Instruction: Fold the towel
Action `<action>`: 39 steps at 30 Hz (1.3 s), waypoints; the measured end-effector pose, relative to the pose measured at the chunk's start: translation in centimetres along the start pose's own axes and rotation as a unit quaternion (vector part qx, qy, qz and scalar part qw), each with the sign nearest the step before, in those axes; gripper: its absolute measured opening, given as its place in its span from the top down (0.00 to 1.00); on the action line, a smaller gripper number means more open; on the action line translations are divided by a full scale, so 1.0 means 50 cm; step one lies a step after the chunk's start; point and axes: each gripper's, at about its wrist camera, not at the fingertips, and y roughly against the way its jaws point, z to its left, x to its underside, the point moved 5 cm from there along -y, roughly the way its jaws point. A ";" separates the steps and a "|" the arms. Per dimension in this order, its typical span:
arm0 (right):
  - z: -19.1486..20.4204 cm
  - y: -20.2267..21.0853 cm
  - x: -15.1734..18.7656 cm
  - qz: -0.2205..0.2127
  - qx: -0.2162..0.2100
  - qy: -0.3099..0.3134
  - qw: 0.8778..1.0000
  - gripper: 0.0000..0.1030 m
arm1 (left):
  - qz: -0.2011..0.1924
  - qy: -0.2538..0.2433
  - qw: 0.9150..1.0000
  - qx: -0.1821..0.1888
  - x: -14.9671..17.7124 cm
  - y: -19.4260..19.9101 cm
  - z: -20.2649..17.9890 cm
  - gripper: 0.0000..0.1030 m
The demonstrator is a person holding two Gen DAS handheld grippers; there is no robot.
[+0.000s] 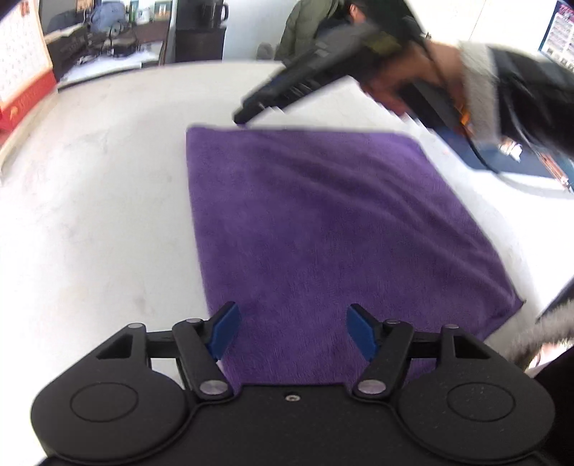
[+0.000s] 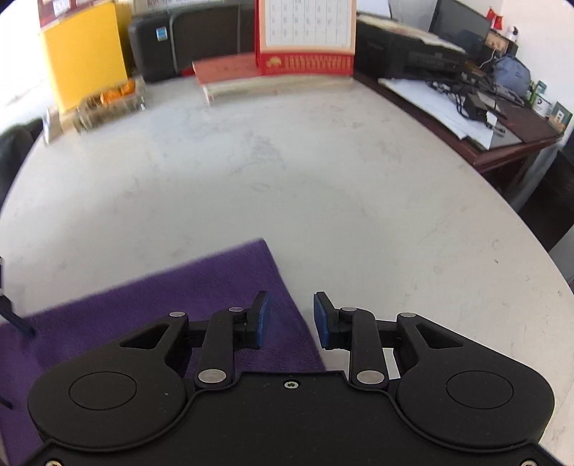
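A purple towel (image 1: 323, 222) lies flat on the white table (image 1: 107, 179). My left gripper (image 1: 292, 331) hovers over its near edge, blue pads wide apart and nothing between them. The right gripper (image 1: 244, 114), blurred and held by a hand (image 1: 412, 75) in a fleece-cuffed sleeve, points down at the towel's far left corner. In the right wrist view the right gripper (image 2: 292, 319) has a narrow gap between its pads. The towel's (image 2: 161, 304) side edge runs below that gap, and the pads are not pressing on the cloth.
A red-based desk calendar (image 2: 305, 36), a stack of books (image 2: 251, 75), a yellow box (image 2: 86, 50) and a black printer (image 2: 179, 39) line the table's far side. A brown desk (image 2: 502, 118) with cables stands to the right. A person in a green jacket (image 1: 305, 28) sits beyond the table.
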 end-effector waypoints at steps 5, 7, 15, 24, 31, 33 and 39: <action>0.103 0.070 0.084 0.011 -0.049 0.008 0.999 0.76 | 0.024 -0.037 0.999 0.011 -0.011 -0.040 -0.002 0.38; 0.121 0.072 0.132 0.034 -0.054 0.009 0.998 0.76 | 0.026 -0.057 0.998 0.013 -0.004 -0.041 -0.007 0.37; 0.005 0.147 0.255 0.043 0.032 -0.036 0.998 0.78 | 0.038 -0.073 0.997 0.003 0.021 -0.031 -0.007 0.36; -0.008 0.202 0.271 0.006 0.086 -0.118 0.989 0.79 | 0.018 -0.073 0.997 -0.020 -0.038 -0.027 -0.002 0.37; -0.027 0.228 0.315 -0.013 0.133 -0.199 0.971 0.79 | -0.018 -0.105 0.994 -0.003 -0.196 -0.135 0.015 0.37; -0.043 0.226 0.322 -0.012 0.141 -0.206 0.968 0.79 | -0.010 -0.112 0.994 0.001 -0.221 -0.174 0.017 0.37; -0.079 0.198 0.340 0.002 0.121 -0.176 0.977 0.79 | 0.010 -0.140 0.990 -0.007 -0.220 -0.216 0.042 0.35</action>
